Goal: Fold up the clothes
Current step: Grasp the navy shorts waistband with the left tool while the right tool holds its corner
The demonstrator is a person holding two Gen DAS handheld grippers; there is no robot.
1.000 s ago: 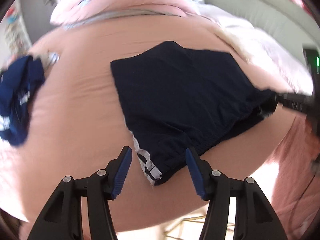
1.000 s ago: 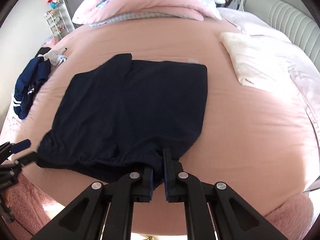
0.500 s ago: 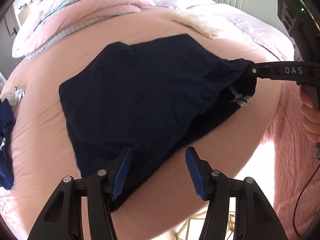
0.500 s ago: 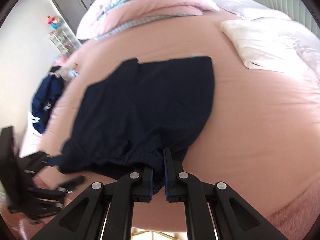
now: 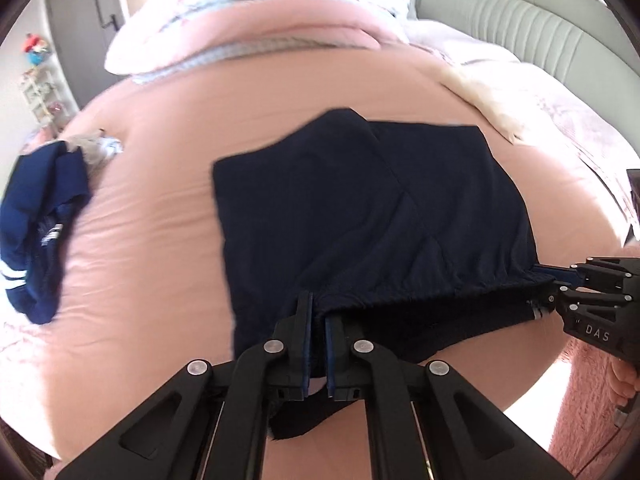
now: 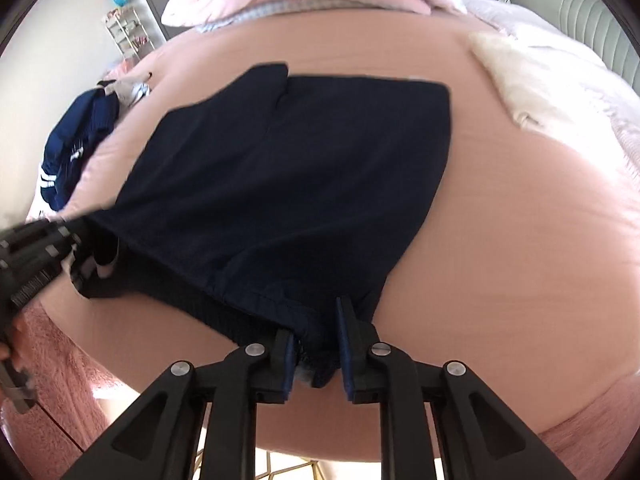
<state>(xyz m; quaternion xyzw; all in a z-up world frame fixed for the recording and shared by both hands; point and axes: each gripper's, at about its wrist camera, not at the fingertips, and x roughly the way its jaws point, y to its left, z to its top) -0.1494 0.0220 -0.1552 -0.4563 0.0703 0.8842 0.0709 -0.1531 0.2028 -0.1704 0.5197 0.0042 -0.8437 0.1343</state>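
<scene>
One dark navy shorts, one blue garment, two grippers.

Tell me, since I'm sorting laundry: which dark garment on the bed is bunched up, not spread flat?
The blue garment with white stripes, crumpled near the bed's left edge. The navy shorts lie spread flat in the middle.
</scene>
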